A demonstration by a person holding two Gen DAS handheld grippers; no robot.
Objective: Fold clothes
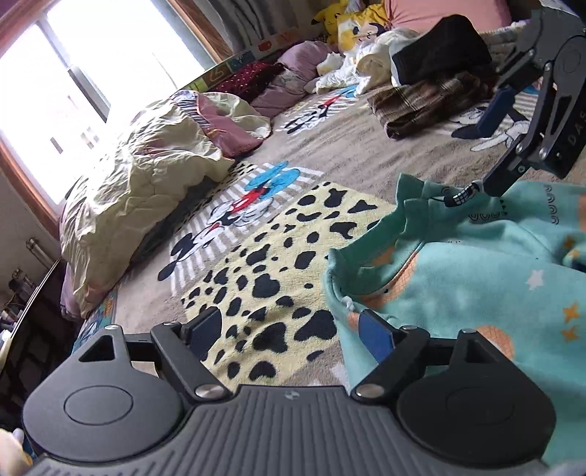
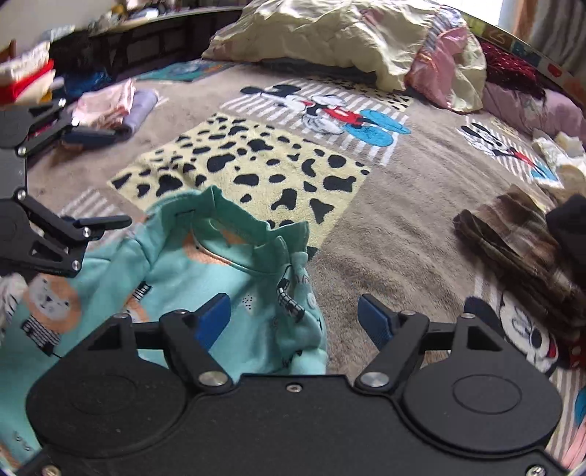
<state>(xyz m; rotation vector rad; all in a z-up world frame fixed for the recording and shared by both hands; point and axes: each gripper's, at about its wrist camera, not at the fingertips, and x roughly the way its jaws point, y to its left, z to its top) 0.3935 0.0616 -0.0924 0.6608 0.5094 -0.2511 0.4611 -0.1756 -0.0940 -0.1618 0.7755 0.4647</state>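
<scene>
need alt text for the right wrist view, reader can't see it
The open right gripper hovers over the edge of a teal animal-print garment on a cartoon-mouse blanket. The left gripper, also open, is at the left; a cream quilt lies behind.

Teal garment (image 2: 205, 278) printed with orange lions and stars; grey-beige blanket (image 2: 384, 238) with a yellow patch of black spots and red-and-blue cartoon mice; pale yellow quilt (image 1: 146, 175) with pink lining; brown plaid cloth (image 1: 432, 99); blue gripper pads (image 2: 214, 318) on black frames

Black grippers, blue-padded fingers (image 2: 214, 318)
</scene>
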